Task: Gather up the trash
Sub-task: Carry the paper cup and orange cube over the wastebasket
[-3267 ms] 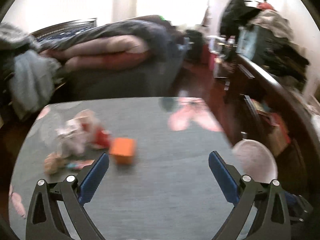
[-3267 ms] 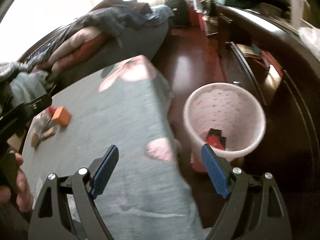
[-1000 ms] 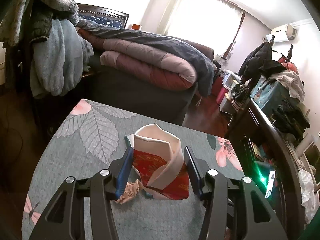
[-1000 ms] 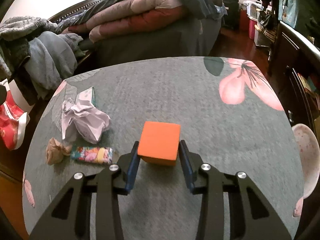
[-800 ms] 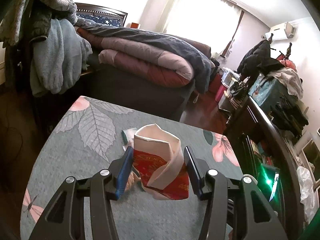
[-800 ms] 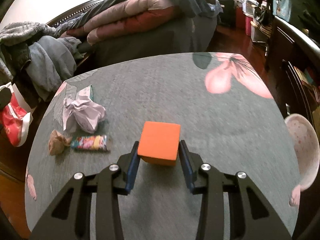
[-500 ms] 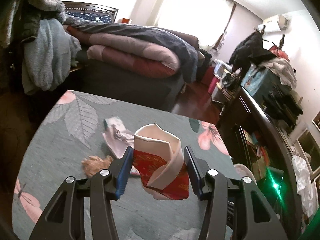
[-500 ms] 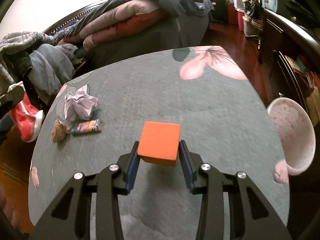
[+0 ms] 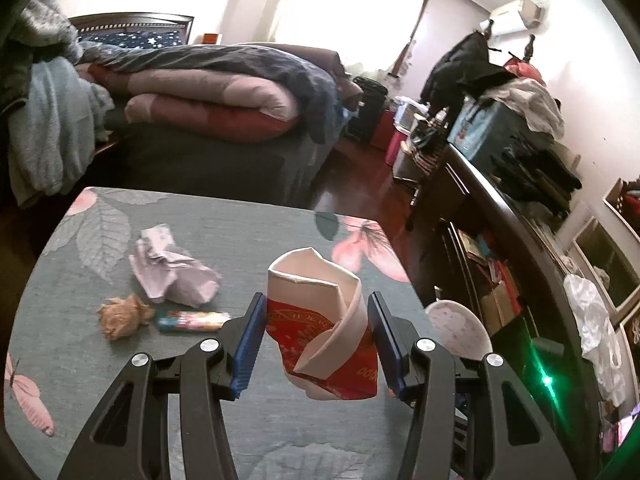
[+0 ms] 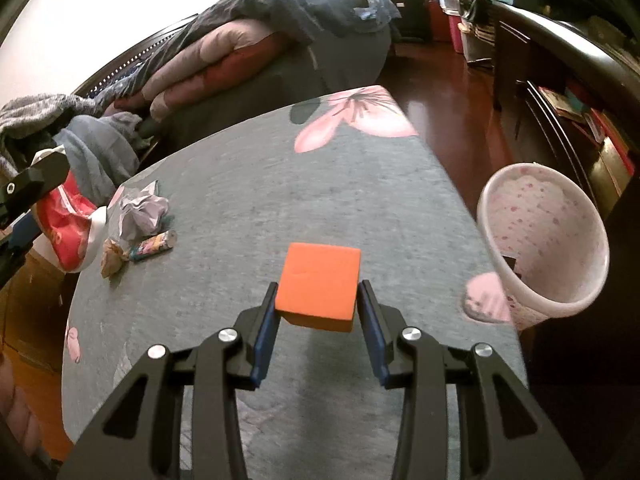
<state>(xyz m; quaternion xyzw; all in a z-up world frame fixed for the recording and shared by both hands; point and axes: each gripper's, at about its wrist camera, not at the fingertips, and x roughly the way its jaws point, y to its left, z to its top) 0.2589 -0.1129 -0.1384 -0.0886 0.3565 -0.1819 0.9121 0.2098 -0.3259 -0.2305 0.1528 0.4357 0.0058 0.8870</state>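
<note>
Above table (image 10: 248, 184): right gripper (image 10: 318, 322) clamped on orange block (image 10: 319, 280), left gripper (image 9: 316, 338) on crushed carton (image 9: 320, 332), both carried binward (image 10: 544, 248).

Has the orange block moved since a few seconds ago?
Yes. The orange block, earlier lying beside the crumpled paper, is now clamped in the right gripper, nearer the pink bin.

left gripper (image 9: 316, 334) clamping crushed paper cup (image 9: 322, 328), above table (image 9: 260, 236)

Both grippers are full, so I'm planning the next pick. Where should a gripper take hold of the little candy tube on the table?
Grip the candy tube across its middle, coming straight down. It lies flat, long and narrow, so the jaws span its short width. One end sits close to the brown wad and the crumpled paper; the middle looks freer.
</note>
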